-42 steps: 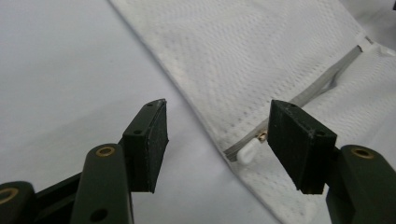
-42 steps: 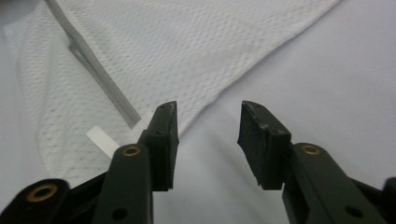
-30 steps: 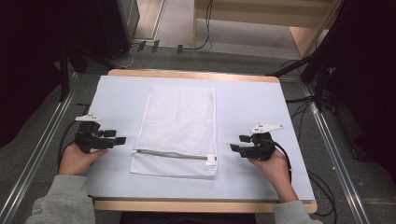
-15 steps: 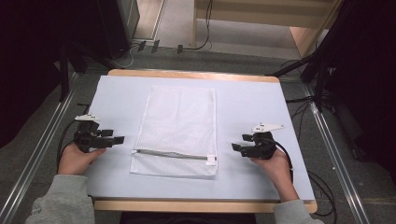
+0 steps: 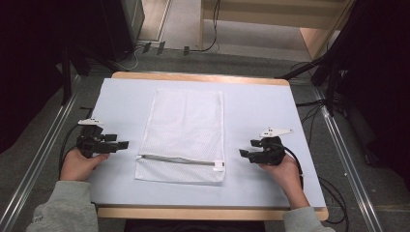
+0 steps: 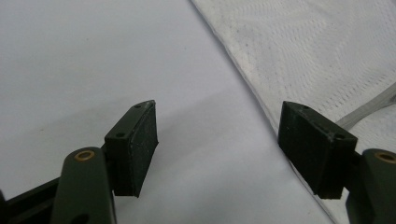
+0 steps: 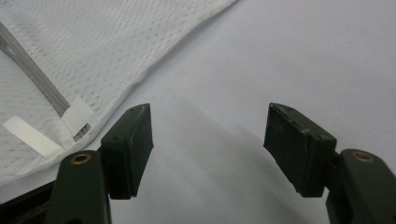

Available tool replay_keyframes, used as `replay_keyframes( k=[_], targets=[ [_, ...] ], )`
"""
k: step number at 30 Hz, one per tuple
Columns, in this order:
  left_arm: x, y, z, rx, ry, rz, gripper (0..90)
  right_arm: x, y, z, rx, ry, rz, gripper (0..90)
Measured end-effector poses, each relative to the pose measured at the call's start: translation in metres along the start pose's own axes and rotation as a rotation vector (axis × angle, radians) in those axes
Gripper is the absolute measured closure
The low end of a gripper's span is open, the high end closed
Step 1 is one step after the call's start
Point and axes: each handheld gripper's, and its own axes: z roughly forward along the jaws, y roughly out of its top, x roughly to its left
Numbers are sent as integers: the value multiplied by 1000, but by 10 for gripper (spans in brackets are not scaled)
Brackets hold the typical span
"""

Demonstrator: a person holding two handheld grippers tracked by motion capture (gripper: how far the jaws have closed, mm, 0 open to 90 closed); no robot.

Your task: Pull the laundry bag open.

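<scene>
table: pale blue-grey top with a wood edge, metal rails along both sides, cables on the floor around it

mesh bag: white, lying flat pretty much mid-table, long side running away from the person; nothing on top of it

zipper: runs across the bag near the person's end, with a little white tab at its right end

left gripper: just off the bag's left edge, pointing in at it, jaws wide apart with nothing between them; in the left gripper view the bag's hem passes right by the right-hand jaw

left hand: gripping from behind, grey sleeve coming in from the bottom corner

right gripper: a bit off the bag's right side, aimed at the zipper end, jaws spread and empty, bare table between them

right hand: wrapped around the body, cable trailing off behind
</scene>
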Motion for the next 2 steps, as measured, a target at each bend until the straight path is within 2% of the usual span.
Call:
replay_keyframes(
  k=[2],
  targets=[
    [1, 1, 0, -14, 9, 0, 283, -1, -1, 2, 8, -1, 5, 318]
  ],
)
